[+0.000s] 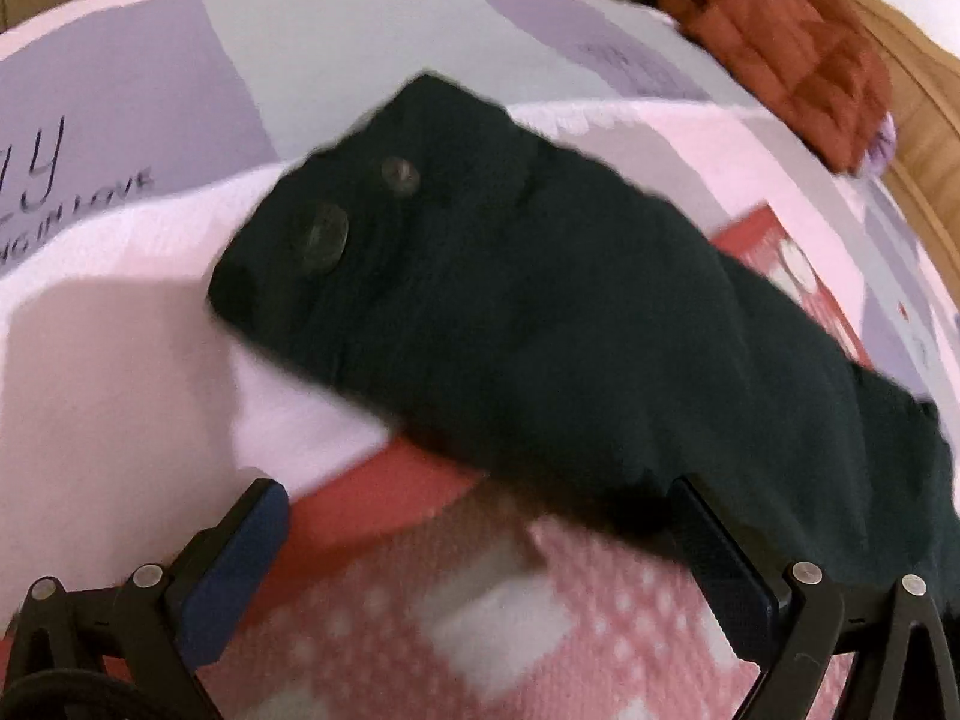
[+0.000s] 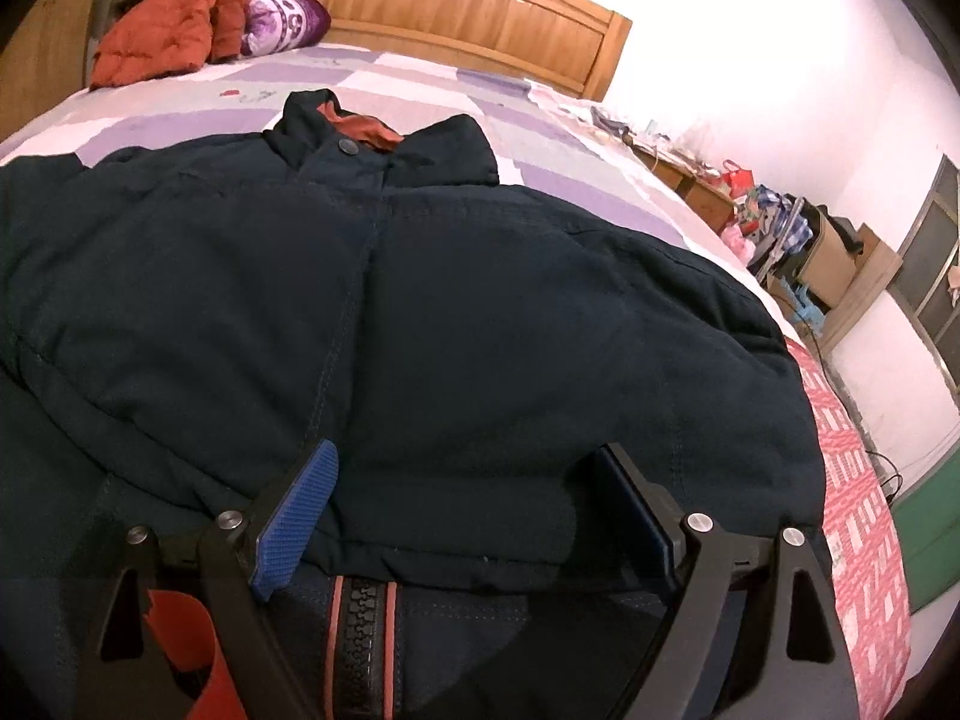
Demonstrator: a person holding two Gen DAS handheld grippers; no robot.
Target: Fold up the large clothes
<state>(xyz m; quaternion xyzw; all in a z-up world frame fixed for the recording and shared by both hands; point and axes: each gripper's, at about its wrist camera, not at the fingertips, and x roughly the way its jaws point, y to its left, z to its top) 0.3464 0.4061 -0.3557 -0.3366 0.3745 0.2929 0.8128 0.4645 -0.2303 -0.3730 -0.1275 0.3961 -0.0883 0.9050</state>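
A large dark navy padded jacket [image 2: 456, 300] lies spread on the bed, collar with orange lining toward the headboard. Its bottom hem and zipper [image 2: 360, 630] are near the right wrist camera. My right gripper [image 2: 474, 498] is open, its fingers apart over the jacket's lower hem. In the left wrist view a sleeve of the jacket [image 1: 510, 312] with two round buttons lies stretched across the bed. My left gripper [image 1: 480, 516] is open; its right finger touches or sits just over the sleeve's near edge, the left finger is over the bedding.
The bed has a pink, purple and grey quilt [image 1: 300, 42] and a red-and-pink patterned blanket [image 1: 456, 612]. An orange padded jacket [image 2: 162, 36] and a purple pillow [image 2: 288, 18] lie by the wooden headboard [image 2: 456, 6]. A cluttered bedside table [image 2: 708, 180] stands at right.
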